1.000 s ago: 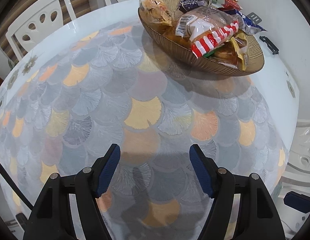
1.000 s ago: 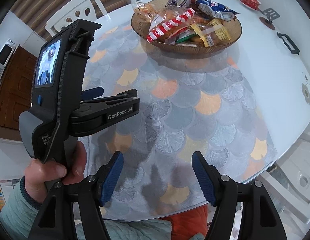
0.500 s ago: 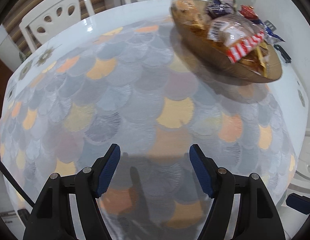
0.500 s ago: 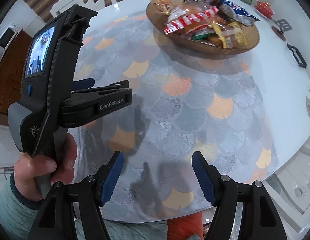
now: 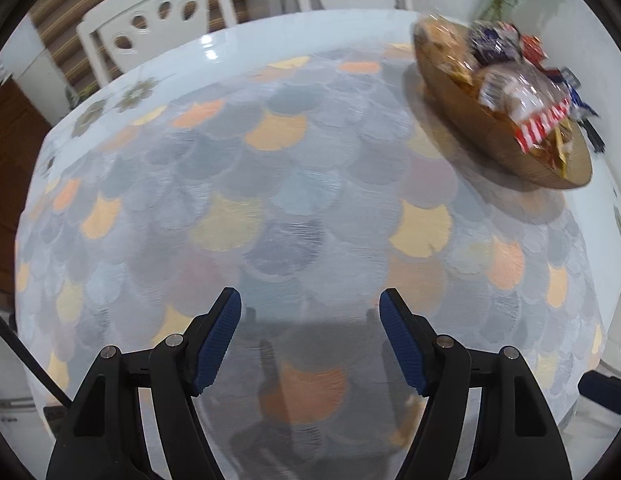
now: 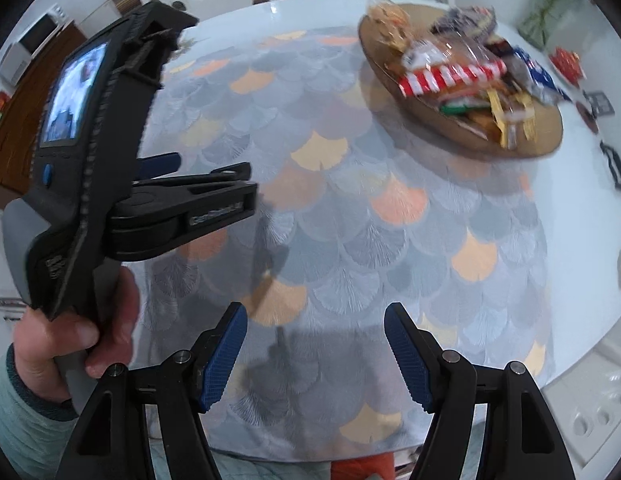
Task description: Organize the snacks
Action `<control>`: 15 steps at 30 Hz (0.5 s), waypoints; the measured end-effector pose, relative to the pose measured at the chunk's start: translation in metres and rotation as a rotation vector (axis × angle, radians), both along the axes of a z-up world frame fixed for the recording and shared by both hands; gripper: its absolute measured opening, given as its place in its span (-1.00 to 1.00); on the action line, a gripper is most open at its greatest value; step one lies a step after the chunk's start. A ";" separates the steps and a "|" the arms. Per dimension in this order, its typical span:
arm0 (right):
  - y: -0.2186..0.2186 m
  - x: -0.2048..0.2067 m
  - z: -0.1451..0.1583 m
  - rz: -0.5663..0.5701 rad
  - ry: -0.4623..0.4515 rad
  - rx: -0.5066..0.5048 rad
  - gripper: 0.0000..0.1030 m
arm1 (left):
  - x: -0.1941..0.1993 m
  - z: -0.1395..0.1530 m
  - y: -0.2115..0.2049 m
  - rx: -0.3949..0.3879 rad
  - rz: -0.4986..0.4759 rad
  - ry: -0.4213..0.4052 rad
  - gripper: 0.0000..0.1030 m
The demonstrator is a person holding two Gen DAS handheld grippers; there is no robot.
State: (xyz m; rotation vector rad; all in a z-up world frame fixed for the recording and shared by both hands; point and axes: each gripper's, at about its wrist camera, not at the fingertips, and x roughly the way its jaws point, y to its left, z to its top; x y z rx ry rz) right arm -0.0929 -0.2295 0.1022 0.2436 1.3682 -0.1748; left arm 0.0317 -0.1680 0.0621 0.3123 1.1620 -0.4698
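Since a second earlier, the bowl of snacks had slid toward the right edge of both views. It sat far across the table, well apart from both grippers. Its long side ran from near-right to far-left. The left gripper and right gripper both had wide, empty jaws. The job looked about done. Next move: probably pull away, or reach back to grab a snack.
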 end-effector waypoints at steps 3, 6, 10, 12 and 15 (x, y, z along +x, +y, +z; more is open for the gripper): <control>0.004 0.005 -0.002 0.033 -0.010 -0.022 0.34 | 0.003 0.005 0.021 0.014 0.059 -0.036 0.36; 0.006 0.008 -0.006 0.063 -0.013 -0.045 0.34 | 0.004 0.005 0.043 0.029 0.119 -0.048 0.36; 0.003 0.015 -0.017 0.084 -0.005 -0.052 0.34 | 0.002 -0.002 0.070 0.092 0.191 -0.053 0.36; 0.002 0.021 -0.024 0.092 0.004 -0.077 0.34 | -0.005 -0.009 0.080 0.174 0.215 -0.068 0.36; 0.001 0.031 -0.030 0.109 0.005 -0.105 0.34 | -0.015 -0.016 0.093 0.199 0.234 -0.045 0.36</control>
